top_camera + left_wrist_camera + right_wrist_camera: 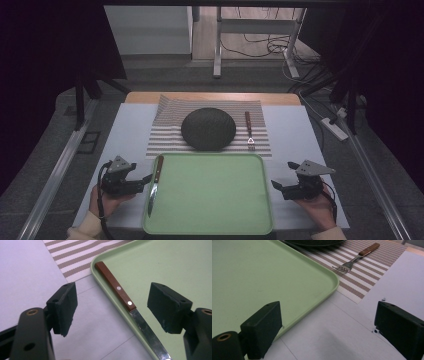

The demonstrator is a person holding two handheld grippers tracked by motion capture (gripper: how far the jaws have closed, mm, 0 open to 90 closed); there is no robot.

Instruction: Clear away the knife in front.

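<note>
A light green tray (210, 200) sits at the near middle of the pale tabletop (295, 135), its far edge just meeting a striped placemat (167, 135). On the placemat rests a dark round plate (208, 128), with a wooden-handled fork (248, 129) lying to its right, tines toward the tray.

A knife (155, 184) with a brown riveted handle lies along the tray's left rim, blade pointing toward the person. The left claw (146, 179) is held just beside that rim, and in the left gripper view its jaws stand spread, one over the tabletop and one over the tray, with the knife between them but untouched.

The right claw (281, 176) hovers off the tray's right edge. Its jaws are spread wide and hold nothing; one is at the tray's rim, the other over bare tabletop.
</note>
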